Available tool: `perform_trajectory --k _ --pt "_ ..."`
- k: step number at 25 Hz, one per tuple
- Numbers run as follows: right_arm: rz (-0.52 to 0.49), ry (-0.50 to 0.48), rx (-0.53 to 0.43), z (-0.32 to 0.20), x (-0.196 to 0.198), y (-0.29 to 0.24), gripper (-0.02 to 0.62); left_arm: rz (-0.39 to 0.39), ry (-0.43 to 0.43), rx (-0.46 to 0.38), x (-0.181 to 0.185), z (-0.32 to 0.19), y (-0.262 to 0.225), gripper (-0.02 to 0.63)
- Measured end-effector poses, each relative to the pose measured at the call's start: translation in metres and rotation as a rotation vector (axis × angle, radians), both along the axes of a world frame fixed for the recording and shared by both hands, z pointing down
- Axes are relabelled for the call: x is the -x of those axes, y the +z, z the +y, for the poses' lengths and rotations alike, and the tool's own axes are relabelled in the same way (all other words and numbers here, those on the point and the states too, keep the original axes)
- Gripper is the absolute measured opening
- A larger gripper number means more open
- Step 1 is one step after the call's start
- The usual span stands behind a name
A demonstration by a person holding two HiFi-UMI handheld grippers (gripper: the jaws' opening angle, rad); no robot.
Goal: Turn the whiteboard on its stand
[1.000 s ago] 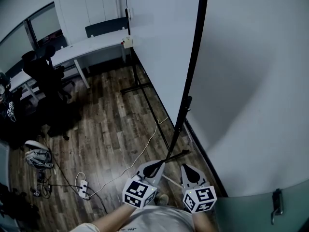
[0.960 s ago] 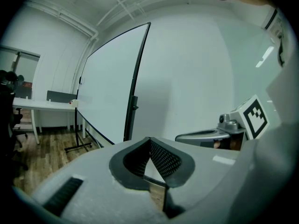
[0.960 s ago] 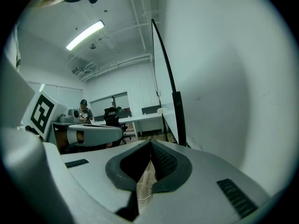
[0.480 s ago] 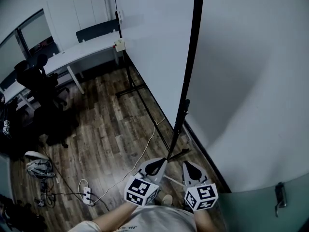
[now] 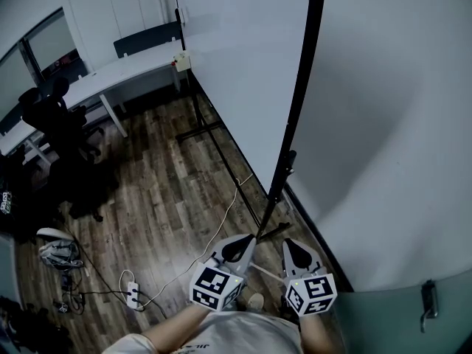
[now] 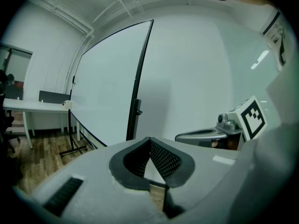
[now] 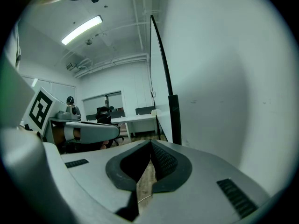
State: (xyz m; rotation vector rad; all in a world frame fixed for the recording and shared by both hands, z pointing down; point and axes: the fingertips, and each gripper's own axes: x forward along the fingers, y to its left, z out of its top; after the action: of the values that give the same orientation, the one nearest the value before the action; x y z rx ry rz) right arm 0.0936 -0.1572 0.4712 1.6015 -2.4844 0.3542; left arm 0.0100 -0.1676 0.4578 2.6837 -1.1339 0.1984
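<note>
The left gripper (image 5: pixel 242 242) sits at 6 o'clock in the head view with its 2 jaws closed together at the tips and nothing between them; its own view shows the ribbed pads (image 6: pixel 161 157) meeting, with only floor visible through the slit below. The right gripper (image 5: pixel 290 245) is just beside it, toward 5 o'clock, jaws likewise pressed together and empty. Both point up toward the near foot (image 5: pixel 271 234) of the stand, close to it but not touching it. From that foot a black post (image 5: pixel 293 127) rises toward 12 o'clock, carrying a small clamp knob (image 5: pixel 290 159) partway up. The whiteboard (image 5: pixel 243 65) fills the view from 11 to 12 o'clock: a large, plain white panel with a thin black frame, blank, standing upright, its long lower edge running back to the far post (image 5: pixel 195 98) and its floor bar (image 5: pixel 199 133). The board stands close along the white wall (image 5: pixel 391 124) at 2 o'clock. On the wooden floor (image 5: pixel 158 190) a pale cable (image 5: pixel 218 231) trails from under the board to a power strip (image 5: pixel 131 295) at 8 o'clock. A white desk (image 5: pixel 125 74) stands at 10 o'clock, with a black office chair (image 5: pixel 63 120) near it.
</note>
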Motion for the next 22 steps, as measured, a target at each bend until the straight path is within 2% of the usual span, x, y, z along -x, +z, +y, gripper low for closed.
perform_trajectory --k 14,22 --pt "0.019 0.006 -0.028 -0.067 -0.009 -0.010 0.008 -0.012 -0.011 -0.011 0.004 -0.053 0.001 0.011" --pt "0.013 -0.005 -0.036 -0.117 -0.016 -0.015 0.009 -0.021 -0.005 -0.004 -0.012 -0.094 0.002 0.011"
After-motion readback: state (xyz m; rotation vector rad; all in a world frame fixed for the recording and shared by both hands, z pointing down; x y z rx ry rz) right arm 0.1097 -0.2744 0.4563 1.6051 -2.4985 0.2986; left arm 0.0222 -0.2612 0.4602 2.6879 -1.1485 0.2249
